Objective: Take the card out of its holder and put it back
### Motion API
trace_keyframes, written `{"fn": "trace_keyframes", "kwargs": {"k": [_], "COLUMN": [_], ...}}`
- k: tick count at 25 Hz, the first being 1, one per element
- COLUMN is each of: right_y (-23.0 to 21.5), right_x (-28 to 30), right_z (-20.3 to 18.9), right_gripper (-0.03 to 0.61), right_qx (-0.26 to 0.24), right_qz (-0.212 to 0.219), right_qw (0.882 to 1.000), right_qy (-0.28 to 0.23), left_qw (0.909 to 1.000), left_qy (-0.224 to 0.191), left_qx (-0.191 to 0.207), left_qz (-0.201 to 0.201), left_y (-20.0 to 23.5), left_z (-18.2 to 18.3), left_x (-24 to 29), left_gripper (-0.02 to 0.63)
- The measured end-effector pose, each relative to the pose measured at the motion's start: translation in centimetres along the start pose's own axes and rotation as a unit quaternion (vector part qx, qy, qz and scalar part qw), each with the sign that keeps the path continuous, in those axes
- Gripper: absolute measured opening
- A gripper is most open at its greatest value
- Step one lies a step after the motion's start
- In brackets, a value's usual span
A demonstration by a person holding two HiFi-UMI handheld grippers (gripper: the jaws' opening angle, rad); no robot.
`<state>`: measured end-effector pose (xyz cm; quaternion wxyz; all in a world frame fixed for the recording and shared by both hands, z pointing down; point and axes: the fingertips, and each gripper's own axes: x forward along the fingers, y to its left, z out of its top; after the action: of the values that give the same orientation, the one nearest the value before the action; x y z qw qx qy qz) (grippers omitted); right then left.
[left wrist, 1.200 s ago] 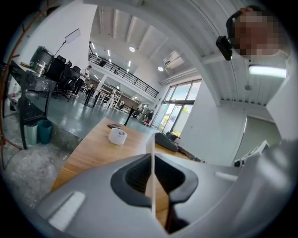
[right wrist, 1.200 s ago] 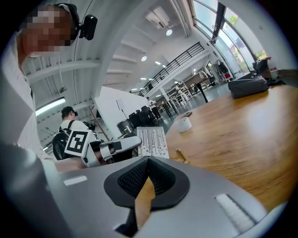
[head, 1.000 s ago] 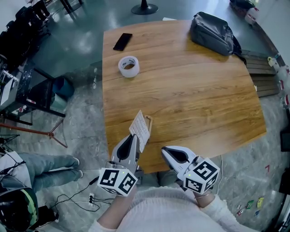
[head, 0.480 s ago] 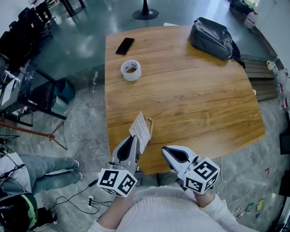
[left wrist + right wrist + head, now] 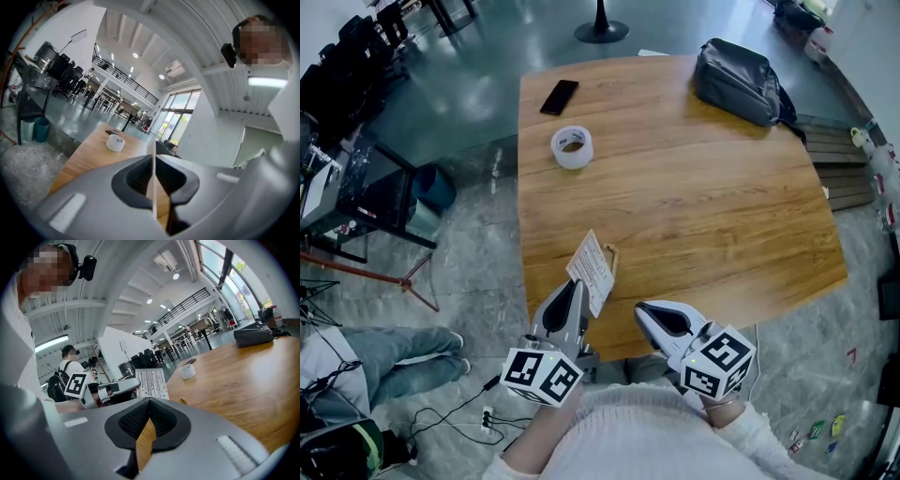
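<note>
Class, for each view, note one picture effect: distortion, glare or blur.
Head view: wide lens bows the table edges, sheen on the floor. Left gripper view: fisheye circle, black corners, ceiling lamp blown out. Right gripper view: fisheye curve, windows bright.

On table (image 5: 703, 187), tape roll (image 5: 572, 147) between phone (image 5: 558, 97) and card (image 5: 591, 268)

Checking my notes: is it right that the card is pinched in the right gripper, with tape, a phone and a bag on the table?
No: the left gripper, not the right gripper, pinches the card, as the left gripper view shows. The tape, phone and bag are on the table.
</note>
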<state>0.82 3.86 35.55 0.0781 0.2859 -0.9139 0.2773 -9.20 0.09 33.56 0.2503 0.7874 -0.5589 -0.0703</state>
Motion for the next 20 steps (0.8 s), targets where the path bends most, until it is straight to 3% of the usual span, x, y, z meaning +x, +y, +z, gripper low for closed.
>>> {"fn": "trace_keyframes", "kwargs": {"k": [16, 20], "right_y": [-0.4, -0.7], "right_x": [0.3, 0.2], "right_z": [0.5, 0.5], "right_gripper": [-0.002, -0.002], "right_qx": [0.001, 0.004], "right_qz": [-0.009, -0.013], "right_qw": [1.000, 1.000], "right_qy": [-0.004, 0.000], "left_qw": [1.0000, 0.9995], "left_qy": [-0.007, -0.028], "left_qx": [-0.006, 0.014], "left_qz": [0.000, 0.004], "left_y": [0.8, 0.9], "left_z": [0.7, 1.4], "left_x": [0.9, 1.3], "left_gripper": [0.021, 0.021]}}
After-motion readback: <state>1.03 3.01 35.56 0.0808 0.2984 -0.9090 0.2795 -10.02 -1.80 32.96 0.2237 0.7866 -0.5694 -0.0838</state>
